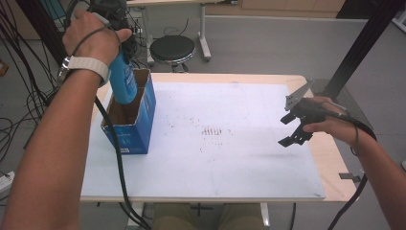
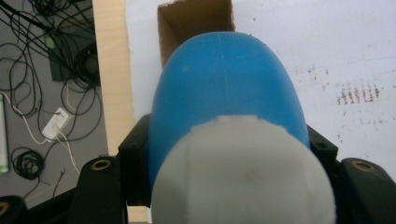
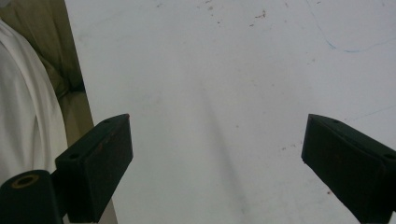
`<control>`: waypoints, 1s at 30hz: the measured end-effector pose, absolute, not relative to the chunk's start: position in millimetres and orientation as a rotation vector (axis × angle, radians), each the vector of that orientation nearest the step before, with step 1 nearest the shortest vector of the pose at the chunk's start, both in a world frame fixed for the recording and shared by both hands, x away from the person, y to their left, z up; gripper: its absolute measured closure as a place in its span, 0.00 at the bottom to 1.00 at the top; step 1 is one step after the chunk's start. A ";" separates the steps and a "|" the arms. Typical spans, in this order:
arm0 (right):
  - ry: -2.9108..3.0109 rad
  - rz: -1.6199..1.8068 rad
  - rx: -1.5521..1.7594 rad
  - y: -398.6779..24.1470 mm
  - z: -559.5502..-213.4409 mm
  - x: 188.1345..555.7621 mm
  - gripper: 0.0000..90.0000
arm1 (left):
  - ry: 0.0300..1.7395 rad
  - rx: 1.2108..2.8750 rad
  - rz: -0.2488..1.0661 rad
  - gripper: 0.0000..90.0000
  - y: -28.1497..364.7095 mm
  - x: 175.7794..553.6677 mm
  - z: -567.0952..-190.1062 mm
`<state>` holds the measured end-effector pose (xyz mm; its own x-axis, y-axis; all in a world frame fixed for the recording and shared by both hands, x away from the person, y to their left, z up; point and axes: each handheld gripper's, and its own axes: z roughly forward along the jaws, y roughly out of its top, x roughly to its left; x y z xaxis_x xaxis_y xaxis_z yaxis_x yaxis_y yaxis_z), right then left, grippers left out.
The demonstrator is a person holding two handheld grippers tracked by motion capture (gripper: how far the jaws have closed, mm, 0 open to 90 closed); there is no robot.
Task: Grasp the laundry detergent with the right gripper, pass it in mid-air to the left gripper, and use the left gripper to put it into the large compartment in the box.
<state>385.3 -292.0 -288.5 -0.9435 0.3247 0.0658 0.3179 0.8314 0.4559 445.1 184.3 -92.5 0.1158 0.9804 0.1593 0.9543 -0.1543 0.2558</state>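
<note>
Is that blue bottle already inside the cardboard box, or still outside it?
Partly in: the blue bottle, clamped by the left gripper, has its lower end below the rim of the open box, while the rest stands above it.

A pale wooden table (image 1: pixel 330 163) carries a large white sheet (image 1: pixel 230 158) marked with a patch of small reddish-brown stains (image 1: pixel 213 131). Beyond its far edge a round black stool (image 1: pixel 172 48) stands on the grey floor (image 1: pixel 268 43). Tangled black cables (image 2: pixel 56 46) lie on the floor at the table's left, beside what may be a small white adapter (image 2: pixel 57 123).
</note>
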 end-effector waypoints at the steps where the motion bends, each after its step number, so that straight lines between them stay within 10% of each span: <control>1: 2.992 0.741 0.525 -291.7 -288.7 385.5 0.10 | 1.986 2.275 0.440 0.42 185.3 445.3 -94.9; 30: 2.997 0.735 0.542 -291.0 -295.3 386.0 0.10 | 1.969 2.304 0.413 0.42 197.7 446.7 -146.6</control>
